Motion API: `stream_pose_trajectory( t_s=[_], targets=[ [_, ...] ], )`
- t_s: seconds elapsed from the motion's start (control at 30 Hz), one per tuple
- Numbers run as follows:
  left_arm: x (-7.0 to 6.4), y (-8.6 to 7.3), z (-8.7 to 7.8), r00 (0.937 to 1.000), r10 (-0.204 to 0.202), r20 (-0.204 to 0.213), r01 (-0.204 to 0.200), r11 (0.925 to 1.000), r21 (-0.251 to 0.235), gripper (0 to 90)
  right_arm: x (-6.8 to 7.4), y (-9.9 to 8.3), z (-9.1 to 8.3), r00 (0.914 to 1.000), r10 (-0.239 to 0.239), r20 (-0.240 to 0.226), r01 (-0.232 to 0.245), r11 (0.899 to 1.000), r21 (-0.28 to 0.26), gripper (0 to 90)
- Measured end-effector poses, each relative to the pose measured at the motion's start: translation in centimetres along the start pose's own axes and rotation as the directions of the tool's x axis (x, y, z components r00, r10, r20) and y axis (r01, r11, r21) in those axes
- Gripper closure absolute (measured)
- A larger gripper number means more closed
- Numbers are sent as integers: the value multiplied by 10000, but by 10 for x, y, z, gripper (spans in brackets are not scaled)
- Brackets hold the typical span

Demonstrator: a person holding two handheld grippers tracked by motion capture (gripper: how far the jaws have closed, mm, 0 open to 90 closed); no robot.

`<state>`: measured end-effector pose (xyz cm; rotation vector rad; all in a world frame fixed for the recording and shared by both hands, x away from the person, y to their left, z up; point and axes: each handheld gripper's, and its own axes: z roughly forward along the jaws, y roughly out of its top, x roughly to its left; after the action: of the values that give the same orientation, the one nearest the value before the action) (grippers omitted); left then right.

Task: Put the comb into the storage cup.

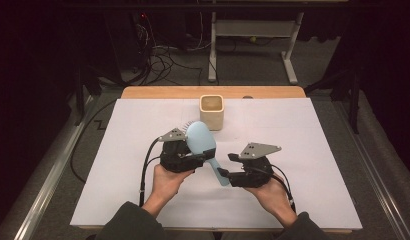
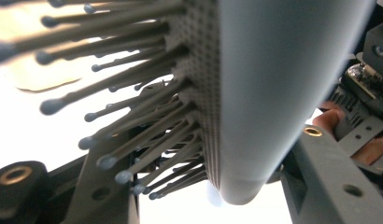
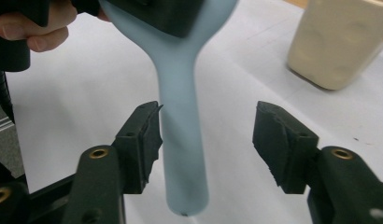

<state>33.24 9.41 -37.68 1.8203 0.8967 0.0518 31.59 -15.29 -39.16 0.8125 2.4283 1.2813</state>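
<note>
A light blue hairbrush (image 1: 202, 141) is held above the white table cover, its head pointing away and its handle (image 3: 181, 140) slanting toward the right. My left gripper (image 1: 197, 154) is shut on the brush's head, which in the left gripper view appears as a grey-blue back (image 2: 273, 93) with ball-tipped bristles (image 2: 133, 116) pointing left. My right gripper (image 3: 206, 135) is open, with the handle standing between its jaws, close against the left one and well apart from the right one. In the high view the right gripper (image 1: 227, 165) sits at the handle's end.
A cream square cup (image 1: 212, 111) stands upright at the back middle of the white sheet (image 1: 313, 150), and appears again as a cream cup (image 3: 339, 42) beyond the handle. The wooden table edge (image 1: 143, 92) runs behind it. Cables trail from both grippers.
</note>
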Motion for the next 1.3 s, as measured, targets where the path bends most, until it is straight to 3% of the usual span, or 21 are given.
stream_pose_trajectory(
  t_s=[0.17, 0.33, 0.53, 0.97, 1.13, 1.3],
  targets=[
    [1, 1, -2, 10000, 39, -45, -39, 10000, -12, 538, -9, -7, -9, 9995, 237, 220, -231, 9993, -278, 355],
    [3, 4, -6, 9997, 69, -215, -70, 10000, -41, 538, -16, -13, -18, 9987, 195, 462, -175, 9989, -426, 320],
    [7, 6, -12, 9994, 76, -348, -82, 9998, -185, 538, -28, -27, -34, 9985, 465, 288, -437, 9947, -933, 331],
    [13, 9, -18, 9982, 28, -595, -45, 9996, -295, 538, -47, -62, -56, 9900, 937, 1053, -769, 9852, -1529, 325],
    [13, 12, -20, 9977, 58, -673, -81, 9994, -330, 537, -51, -75, -65, 9850, 1204, 1239, -972, 9790, -1791, 312],
    [14, 17, -19, 9966, 101, -819, -128, 9994, -324, 536, -56, -84, -77, 9746, 1507, 1656, -1068, 9629, -2477, 305]
  ],
)
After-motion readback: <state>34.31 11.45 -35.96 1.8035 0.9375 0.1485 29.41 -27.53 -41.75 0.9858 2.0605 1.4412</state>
